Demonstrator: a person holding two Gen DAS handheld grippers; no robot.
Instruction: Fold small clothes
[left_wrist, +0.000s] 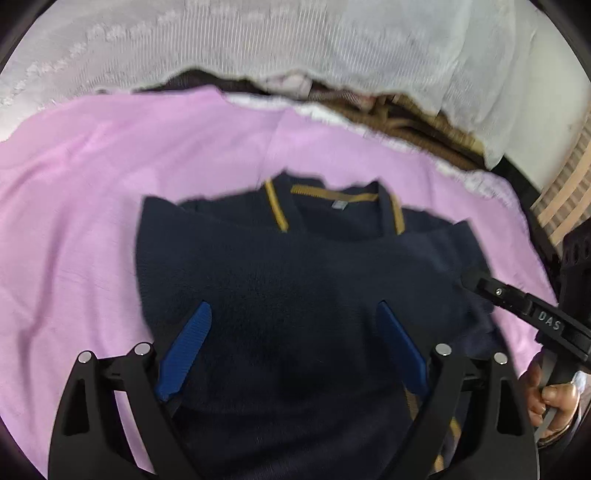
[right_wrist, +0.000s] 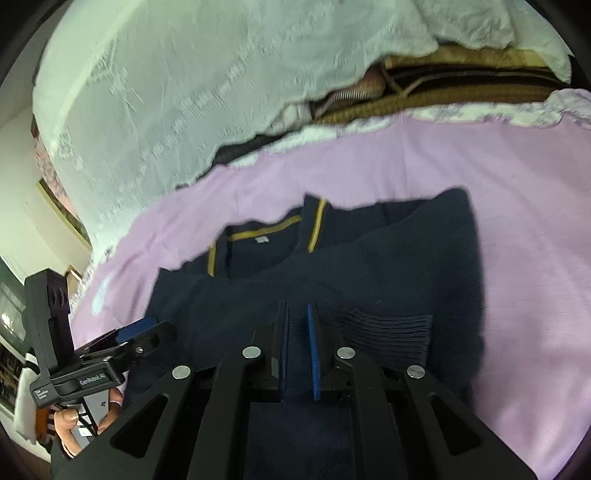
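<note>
1. Two handheld grippers work over one small navy sweater, lying on a pink sheet, collar w/ mustard-yellow trim at the far end.
2. Far left in the right wrist view: a hand grips the handle of the left gripper, which hangs over the sweater's left edge.
3. Left gripper's own view: its blue pads stand wide apart w/ only flat navy knit under and between them. Jaws open, holding nothing.
4. Centre: both sides of the sweater look turned inward, so the body reads as a narrow block. Sleeve folds seem done, judging by that shape.
5. Right gripper: jaws nearly together. Dark knit shows in the narrow gap, but whether the pads actually pinch it I can't tell; I'd call it closed, maybe on a fold.
6. Just right of those fingers a ribbed cuff lies on top of the body, i.e. a sleeve laid across.
7. Left to do, as I judge: bring hem up toward collar, then smooth. Roughly mid-task.
8. Surface: soft bed-like top, pink sheet mildly creased.
9. Beyond: white lacy fabric draped behind, brown striped bedding peeking under it at right. Pics are motion-blurred.
</note>
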